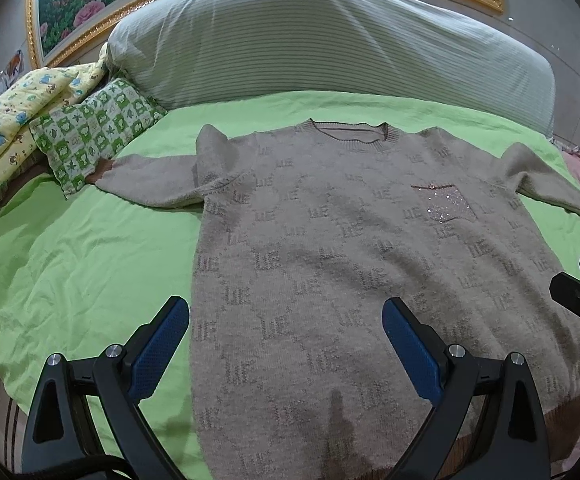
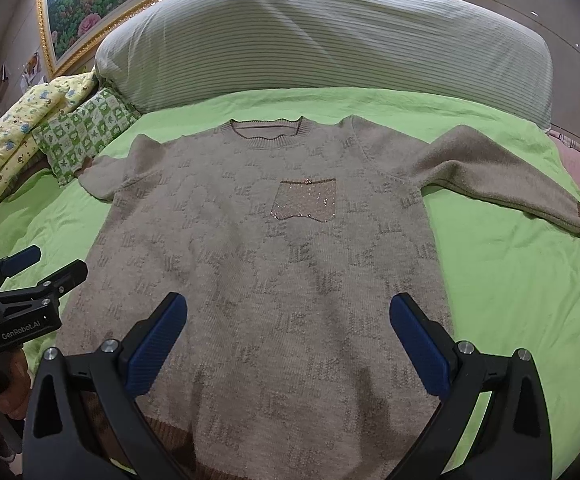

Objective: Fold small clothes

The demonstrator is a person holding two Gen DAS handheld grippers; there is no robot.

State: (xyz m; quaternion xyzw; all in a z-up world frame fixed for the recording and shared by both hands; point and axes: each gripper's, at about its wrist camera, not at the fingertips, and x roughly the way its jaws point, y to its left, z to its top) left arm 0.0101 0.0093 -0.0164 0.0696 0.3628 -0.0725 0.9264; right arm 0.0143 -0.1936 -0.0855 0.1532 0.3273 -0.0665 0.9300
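A beige knitted sweater (image 1: 330,264) lies flat and face up on a bed covered with a light green sheet (image 1: 82,264), its round collar toward 12 o'clock and its brown hem toward 6 o'clock. Both sleeves spread outward, one toward 9 o'clock and one toward 3 o'clock. A small sparkly chest pocket (image 2: 305,200) sits just below the collar (a repeated letter pattern covers the rest of the knit).

The left gripper (image 1: 286,320) hovers over the lower left part of the sweater with its blue-padded jaws spread wide, holding nothing; one finger is over the green sheet, the other over the knit. The right gripper (image 2: 288,320) hangs over the lower middle of the sweater, jaws likewise wide apart and empty.

At 12 o'clock a large striped pillow (image 1: 330,40) leans against the wall beneath a gold-framed flower painting (image 1: 70,8). At 10 o'clock a green-and-white checked cushion (image 1: 94,132) touches the left sleeve's cuff, beside a yellow printed quilt (image 1: 10,128).
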